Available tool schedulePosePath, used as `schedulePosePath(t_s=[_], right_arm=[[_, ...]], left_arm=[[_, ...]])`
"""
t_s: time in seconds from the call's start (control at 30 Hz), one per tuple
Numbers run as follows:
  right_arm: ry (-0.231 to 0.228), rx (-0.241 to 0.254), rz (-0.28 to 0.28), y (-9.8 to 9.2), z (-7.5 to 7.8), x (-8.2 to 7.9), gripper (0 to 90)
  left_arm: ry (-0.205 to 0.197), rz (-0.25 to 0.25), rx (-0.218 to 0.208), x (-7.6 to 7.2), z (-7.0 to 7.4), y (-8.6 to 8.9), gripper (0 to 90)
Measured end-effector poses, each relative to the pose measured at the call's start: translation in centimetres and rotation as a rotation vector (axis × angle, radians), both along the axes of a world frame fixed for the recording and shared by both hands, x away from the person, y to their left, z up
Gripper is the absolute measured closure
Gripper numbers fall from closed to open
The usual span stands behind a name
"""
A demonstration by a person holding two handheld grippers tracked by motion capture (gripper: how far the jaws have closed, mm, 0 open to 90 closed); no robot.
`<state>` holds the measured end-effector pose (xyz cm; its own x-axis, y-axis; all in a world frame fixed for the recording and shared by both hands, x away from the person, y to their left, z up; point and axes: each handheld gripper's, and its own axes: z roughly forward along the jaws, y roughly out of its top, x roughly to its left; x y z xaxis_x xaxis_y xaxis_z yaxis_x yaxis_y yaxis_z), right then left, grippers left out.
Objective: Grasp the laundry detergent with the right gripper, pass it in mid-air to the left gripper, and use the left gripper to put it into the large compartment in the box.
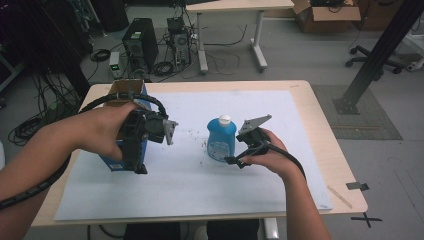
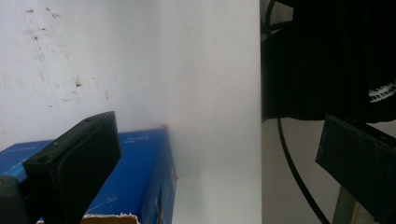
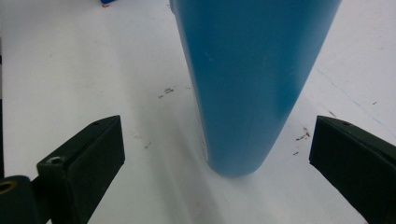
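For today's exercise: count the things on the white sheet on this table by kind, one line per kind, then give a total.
Blue bottle with white cap: 1
Blue cardboard box: 1
Total: 2

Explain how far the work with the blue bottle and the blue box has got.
Done: blue bottle stands upright on the white sheet. In hand: right hand-held gripper is open before it, pads apart from its sides; left hand-held gripper is open above the blue box. Left: gripping either.
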<state>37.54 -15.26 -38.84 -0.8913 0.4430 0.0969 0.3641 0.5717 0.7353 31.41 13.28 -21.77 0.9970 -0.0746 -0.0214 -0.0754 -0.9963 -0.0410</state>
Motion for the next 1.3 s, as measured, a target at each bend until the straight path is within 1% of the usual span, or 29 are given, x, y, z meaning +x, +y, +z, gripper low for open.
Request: schedulePosePath(t_s=[0.13,0.3,0.37,0.4,0.6,0.7,0.77,0.8,1.0,1.17,1.23,1.3], right_arm=[[0.001,0.008,-0.010,0.0,-0.2,0.1,2.9],[-0.017,0.028,-0.013,0.2,-0.4,0.2,2.7],[-0.019,0.028,-0.013,0.3,-0.4,0.2,2.7],[-0.027,0.037,-0.015,0.4,-0.5,0.3,2.6],[-0.036,0.051,-0.021,0.7,-0.8,0.5,2.3],[-0.046,0.068,-0.037,0.9,-1.0,0.5,2.2],[-0.059,0.076,-0.039,1.0,-1.0,0.6,2.1],[-0.059,0.076,-0.039,1.0,-1.0,0.6,2.1],[-0.079,0.096,-0.055,1.4,-1.3,0.7,1.8],[-0.086,0.098,-0.063,1.7,-1.6,0.9,1.8],[-0.087,0.102,-0.067,1.8,-1.8,0.9,1.7],[-0.086,0.103,-0.075,1.9,-2.0,1.0,1.7]], left_arm=[[-0.003,-0.002,0.001,-0.1,0.0,-0.1,0.1],[-0.003,-0.007,0.004,-0.3,0.1,-0.2,0.2],[-0.002,-0.011,0.004,-0.3,0.1,-0.3,0.1],[-0.002,-0.012,0.009,-0.3,0.0,-0.3,0.2],[-0.001,-0.011,0.007,-0.4,-0.1,-0.3,0.2],[-0.007,-0.014,0.005,-0.4,-0.2,-0.2,0.2],[-0.004,-0.016,0.004,-0.5,-0.2,-0.2,0.2],[-0.004,-0.016,0.004,-0.5,-0.2,-0.2,0.1],[0.005,-0.014,-0.025,-0.4,-0.5,-0.3,0.2],[0.016,-0.017,-0.033,-0.4,-1.0,-0.3,0.2],[0.022,-0.008,-0.047,-0.3,-1.2,-0.1,0.2],[0.025,-0.001,-0.051,-0.2,-1.5,0.0,0.2]])
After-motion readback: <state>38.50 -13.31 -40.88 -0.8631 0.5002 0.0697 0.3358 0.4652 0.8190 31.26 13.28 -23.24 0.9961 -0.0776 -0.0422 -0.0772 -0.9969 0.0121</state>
